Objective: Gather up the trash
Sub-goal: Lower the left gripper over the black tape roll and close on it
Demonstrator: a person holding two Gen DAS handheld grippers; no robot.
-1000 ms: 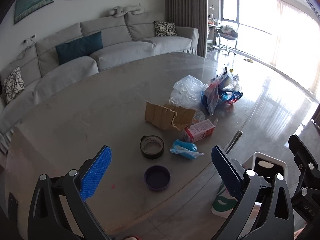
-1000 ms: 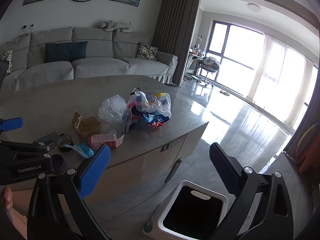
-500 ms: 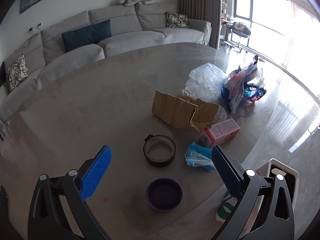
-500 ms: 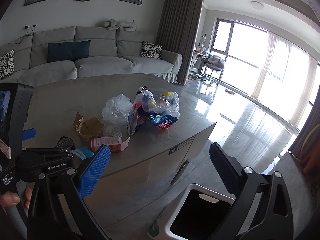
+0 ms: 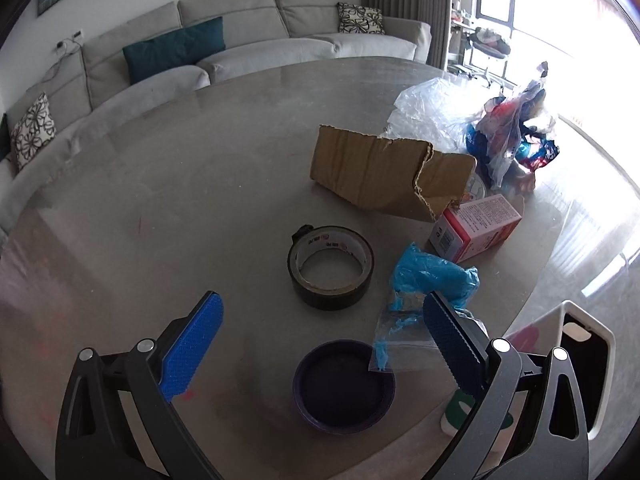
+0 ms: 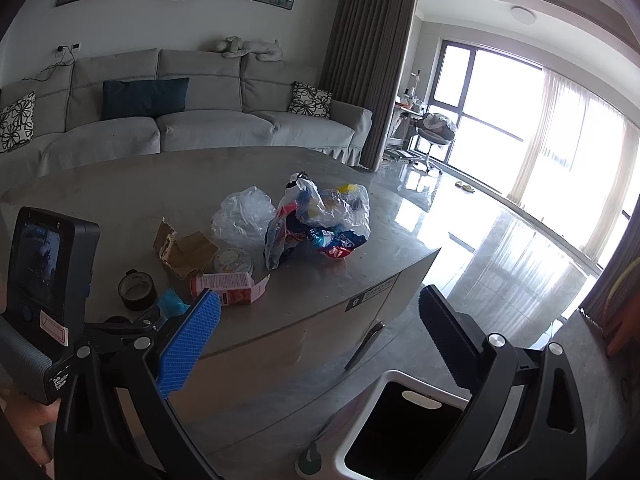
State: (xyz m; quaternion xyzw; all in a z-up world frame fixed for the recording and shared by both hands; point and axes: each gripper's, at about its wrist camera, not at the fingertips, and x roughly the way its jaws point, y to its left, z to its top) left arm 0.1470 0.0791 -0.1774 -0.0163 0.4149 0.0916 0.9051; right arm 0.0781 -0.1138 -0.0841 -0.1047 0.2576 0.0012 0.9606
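Observation:
My left gripper [image 5: 324, 344] hangs open over the near edge of the grey table [image 5: 180, 200], with a dark purple lid [image 5: 344, 386] between its fingers. Just beyond lie a black tape roll [image 5: 331, 267], a crumpled blue wrapper [image 5: 430, 280], a pink carton [image 5: 478, 226], torn cardboard [image 5: 384, 172], a clear bag [image 5: 432, 116] and a stuffed plastic bag [image 5: 516, 136]. My right gripper [image 6: 320, 340] is open and empty, off the table's corner, above the white bin [image 6: 404, 428]. The same trash shows there: stuffed bag [image 6: 320, 220], carton [image 6: 228, 284], tape roll [image 6: 136, 290].
A grey sofa [image 6: 180, 120] runs behind the table. The white bin [image 5: 580, 364] stands on the glossy floor [image 6: 500, 240] by the table's near corner. A hand holds the left gripper's body [image 6: 44, 300] at the left of the right wrist view. Windows and curtains are at the right.
My left gripper has moved forward and down over the table, so the purple lid, tape roll and blue wrapper are much closer. My right gripper has shifted slightly; both stay open.

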